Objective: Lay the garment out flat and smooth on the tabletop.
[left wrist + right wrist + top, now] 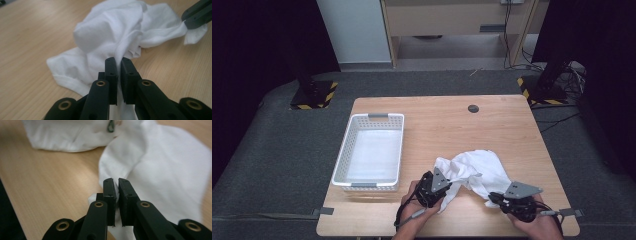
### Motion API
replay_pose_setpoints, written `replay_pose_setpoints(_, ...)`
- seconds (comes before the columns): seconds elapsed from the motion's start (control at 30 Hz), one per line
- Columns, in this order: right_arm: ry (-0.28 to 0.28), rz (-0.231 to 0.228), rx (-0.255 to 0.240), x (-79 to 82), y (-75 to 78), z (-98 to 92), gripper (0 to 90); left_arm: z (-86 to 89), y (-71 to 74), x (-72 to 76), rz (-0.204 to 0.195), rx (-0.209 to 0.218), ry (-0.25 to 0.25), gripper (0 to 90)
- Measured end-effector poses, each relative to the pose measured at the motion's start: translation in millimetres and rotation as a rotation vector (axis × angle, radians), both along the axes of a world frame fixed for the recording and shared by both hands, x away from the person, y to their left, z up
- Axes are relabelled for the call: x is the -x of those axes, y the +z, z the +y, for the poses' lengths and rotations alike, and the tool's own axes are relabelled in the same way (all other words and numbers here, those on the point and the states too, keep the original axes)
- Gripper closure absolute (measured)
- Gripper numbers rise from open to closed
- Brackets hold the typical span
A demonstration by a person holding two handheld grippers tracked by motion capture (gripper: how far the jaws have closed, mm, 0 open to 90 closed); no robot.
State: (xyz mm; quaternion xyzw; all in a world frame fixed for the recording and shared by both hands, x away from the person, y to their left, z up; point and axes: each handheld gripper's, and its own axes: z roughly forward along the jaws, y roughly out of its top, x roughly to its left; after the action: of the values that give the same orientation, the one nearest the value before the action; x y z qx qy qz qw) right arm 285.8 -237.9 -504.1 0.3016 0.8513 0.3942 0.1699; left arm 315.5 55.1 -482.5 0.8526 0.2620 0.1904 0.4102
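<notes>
A crumpled white cloth (474, 170) lies on the wooden table (437, 125), near the front right. My left gripper (443, 182) is shut on the cloth's left edge; in the left gripper view its jaws (119, 61) pinch a fold of the white cloth (110, 32). My right gripper (493, 197) is shut on the cloth's lower right corner; the right gripper view has its jaws (115, 182) closed on a thin fold of the cloth (160, 162). The right gripper's black jaws (197, 15) also appear at the top right of the left gripper view.
A white slotted plastic basket (343, 160) stands on the table's left half, with nothing in it. A small dark round disc (473, 108) sits near the far edge. Dark floor and black stands surround the table.
</notes>
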Motion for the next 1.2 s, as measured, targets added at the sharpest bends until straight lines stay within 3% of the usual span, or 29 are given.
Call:
replay_pose_setpoints(0.1, -0.064, -0.017, -0.043, -2.1, 7.0, -19.8, 84.8, 9.2, 9.2, -4.0, -0.011, 0.037, 0.031, 85.0)
replay_pose_setpoints(0.23, -0.125, -0.028, -0.072, -5.7, 8.4, -38.1, 84.8, 18.9, 10.4, -11.5, 0.011, 0.062, 0.062, 85.3)
replay_pose_setpoints(0.53, -0.193, -0.025, -0.065, -11.8, 2.9, -46.5, 84.4, 25.9, 8.8, -17.4, 0.04, 0.082, 0.084, 85.5)
replay_pose_setpoints(0.67, -0.219, -0.017, -0.065, -13.4, 0.2, -51.0, 84.2, 30.3, 6.3, -20.7, 0.076, 0.1, 0.096, 85.4)
replay_pose_setpoints(1.07, -0.262, 0.017, 0.01, -16.5, -9.6, -56.1, 83.4, 13.6, -19.7, -22.4, 0.143, 0.016, 0.051, 85.4)
replay_pose_setpoints(1.2, -0.274, 0.026, 0.029, -17.2, -12.3, -59.3, 83.0, 7.5, -29.6, -21.8, 0.17, -0.031, 0.026, 85.4)
